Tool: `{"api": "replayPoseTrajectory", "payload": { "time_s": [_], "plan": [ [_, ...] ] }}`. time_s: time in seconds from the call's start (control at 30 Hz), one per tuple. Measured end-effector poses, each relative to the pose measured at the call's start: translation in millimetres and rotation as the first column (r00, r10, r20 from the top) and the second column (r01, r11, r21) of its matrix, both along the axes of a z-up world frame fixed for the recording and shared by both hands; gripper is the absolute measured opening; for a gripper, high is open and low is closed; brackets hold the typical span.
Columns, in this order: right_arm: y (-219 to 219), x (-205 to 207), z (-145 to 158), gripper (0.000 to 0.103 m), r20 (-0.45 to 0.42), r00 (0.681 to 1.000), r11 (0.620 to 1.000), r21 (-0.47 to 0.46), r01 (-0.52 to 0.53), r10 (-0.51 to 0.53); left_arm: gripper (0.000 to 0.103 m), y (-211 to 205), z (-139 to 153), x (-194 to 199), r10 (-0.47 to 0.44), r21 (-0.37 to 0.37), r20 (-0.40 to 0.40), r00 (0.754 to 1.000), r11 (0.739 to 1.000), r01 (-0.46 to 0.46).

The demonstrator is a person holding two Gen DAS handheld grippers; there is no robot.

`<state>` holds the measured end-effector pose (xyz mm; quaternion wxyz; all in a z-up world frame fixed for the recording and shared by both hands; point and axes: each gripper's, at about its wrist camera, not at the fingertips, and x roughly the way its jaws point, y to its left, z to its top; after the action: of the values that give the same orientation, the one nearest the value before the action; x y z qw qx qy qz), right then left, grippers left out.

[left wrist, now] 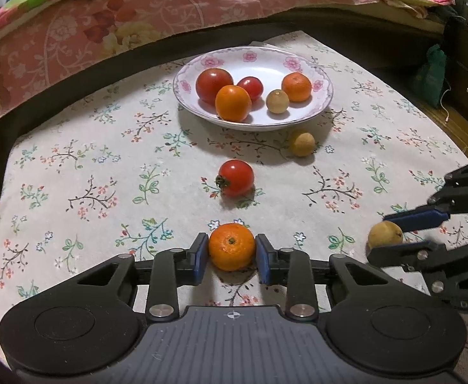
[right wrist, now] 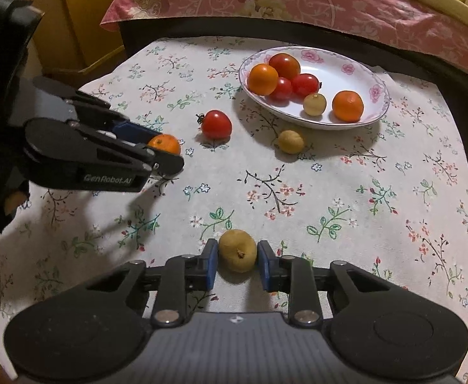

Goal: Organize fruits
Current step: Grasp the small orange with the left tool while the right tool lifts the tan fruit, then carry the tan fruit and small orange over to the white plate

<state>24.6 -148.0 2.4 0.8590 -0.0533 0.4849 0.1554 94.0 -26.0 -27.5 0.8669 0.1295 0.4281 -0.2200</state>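
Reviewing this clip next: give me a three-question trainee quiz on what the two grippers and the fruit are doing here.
1. True or false: the left gripper has a tangerine between its pads.
2. Which fruit sits between the right gripper fingers? A tomato; B tan longan; C tangerine.
3. Fill in: the loose tomato lies on the ____, not in the plate.

Key: 1 true; 2 B; 3 tablecloth.
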Motion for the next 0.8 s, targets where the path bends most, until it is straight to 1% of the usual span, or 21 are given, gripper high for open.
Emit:
{"api": "replayPoseTrajectory", "payload": {
  "time_s": [0.27,0.5,0.6,0.7,0.73,0.8],
  "plan": [
    [-3,3,2,0.027,0.012,1.0,1.0,0.003,0.019,-0.019,0.039,-6,9,-16,-0.03,-0.019,-0.011,0.999,0.999,0.03],
    [-3,5,-3,0.027,0.002,1.0,1.0,-0.014,0.025,-0.024,0.04,-11,3,-27,-0.038,-0.017,-0.034,0.999,0.999,0.037],
    [-2,4,-2,0.027,0.009,1.0,1.0,-0.022,0.017,-0.017,0.041,-12,-1,-29,-0.046,-0.006,-0.031,0.998,0.999,0.046],
    [-2,4,-3,0.027,0.013,1.0,0.999,-0.029,0.014,-0.013,0.044,-12,-3,-28,-0.049,-0.009,-0.028,0.998,0.999,0.048],
    [-2,4,-3,0.027,0.015,1.0,0.999,-0.032,0.012,-0.011,0.047,-12,-3,-28,-0.049,-0.009,-0.025,0.998,0.999,0.049],
    [-1,4,-4,0.027,0.02,1.0,0.999,-0.038,0.008,-0.007,0.048,-12,-3,-28,-0.052,-0.009,-0.022,0.998,0.999,0.052]
  ]
}}
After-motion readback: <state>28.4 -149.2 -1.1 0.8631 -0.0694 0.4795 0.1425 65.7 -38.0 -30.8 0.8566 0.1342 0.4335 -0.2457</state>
